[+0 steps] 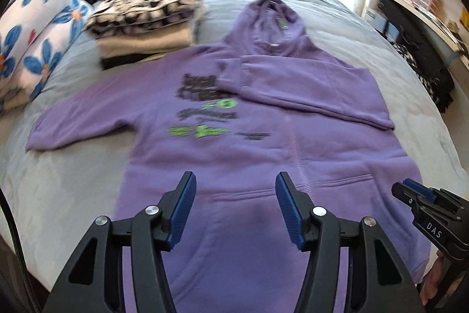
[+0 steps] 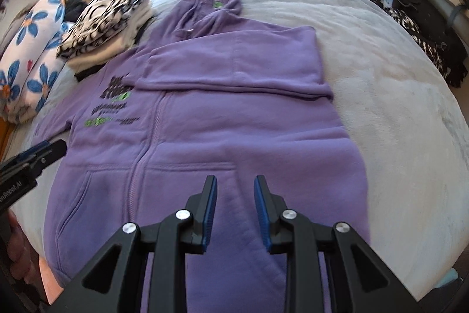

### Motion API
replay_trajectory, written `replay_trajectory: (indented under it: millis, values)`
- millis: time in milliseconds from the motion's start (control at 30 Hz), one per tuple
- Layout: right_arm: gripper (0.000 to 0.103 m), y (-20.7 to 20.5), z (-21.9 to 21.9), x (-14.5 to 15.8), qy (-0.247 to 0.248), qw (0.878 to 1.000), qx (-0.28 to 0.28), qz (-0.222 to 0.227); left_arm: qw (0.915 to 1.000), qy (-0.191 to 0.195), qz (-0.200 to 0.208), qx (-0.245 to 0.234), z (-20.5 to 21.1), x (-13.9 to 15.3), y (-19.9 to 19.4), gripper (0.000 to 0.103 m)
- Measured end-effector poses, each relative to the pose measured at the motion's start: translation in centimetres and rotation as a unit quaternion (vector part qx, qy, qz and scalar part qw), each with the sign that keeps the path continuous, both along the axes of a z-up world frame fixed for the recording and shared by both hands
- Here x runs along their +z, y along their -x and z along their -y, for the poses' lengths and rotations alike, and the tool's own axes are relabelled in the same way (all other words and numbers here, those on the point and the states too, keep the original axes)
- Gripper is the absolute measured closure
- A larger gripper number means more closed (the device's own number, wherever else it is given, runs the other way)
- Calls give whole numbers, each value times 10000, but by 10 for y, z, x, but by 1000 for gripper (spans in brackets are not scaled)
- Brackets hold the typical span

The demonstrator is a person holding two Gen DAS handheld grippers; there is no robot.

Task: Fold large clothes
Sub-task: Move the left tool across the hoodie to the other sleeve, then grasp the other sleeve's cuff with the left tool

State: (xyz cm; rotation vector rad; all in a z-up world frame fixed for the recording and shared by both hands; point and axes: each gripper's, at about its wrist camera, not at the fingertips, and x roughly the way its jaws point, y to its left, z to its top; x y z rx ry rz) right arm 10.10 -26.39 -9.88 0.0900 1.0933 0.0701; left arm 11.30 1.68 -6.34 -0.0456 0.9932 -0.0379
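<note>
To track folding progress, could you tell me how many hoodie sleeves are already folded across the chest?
1: the right-hand sleeve lies across the chest; the left-hand sleeve is spread out on the bed.

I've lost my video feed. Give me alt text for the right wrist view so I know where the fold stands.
A purple hoodie lies face up on a grey bed, one sleeve already folded across its chest. The right gripper hangs over the hem with jaws apart and empty; the left gripper shows at the left edge. Folded clothes sit stacked beyond.
</note>
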Motion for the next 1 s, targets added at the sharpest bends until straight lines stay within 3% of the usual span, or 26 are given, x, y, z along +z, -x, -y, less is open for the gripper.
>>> replay_trajectory:
  millis: [333, 533, 733, 1000]
  values:
    - [77, -14, -89, 5, 74, 9978, 653, 29, 9965, 188, -6, 813, -101, -7, 11, 46]
    - [77, -39, -143, 7, 241, 9954, 900, 209, 9910, 689, -77, 1144, -176, -31, 4, 46]
    - [77, -68, -192, 0, 261, 9940, 1009, 342, 9743, 1565, 25, 1622, -264, -65, -13, 46]
    - [77, -100, -239, -14, 208, 9926, 1153, 327, 9290, 2594, -48, 2638, -372, -119, -43, 46]
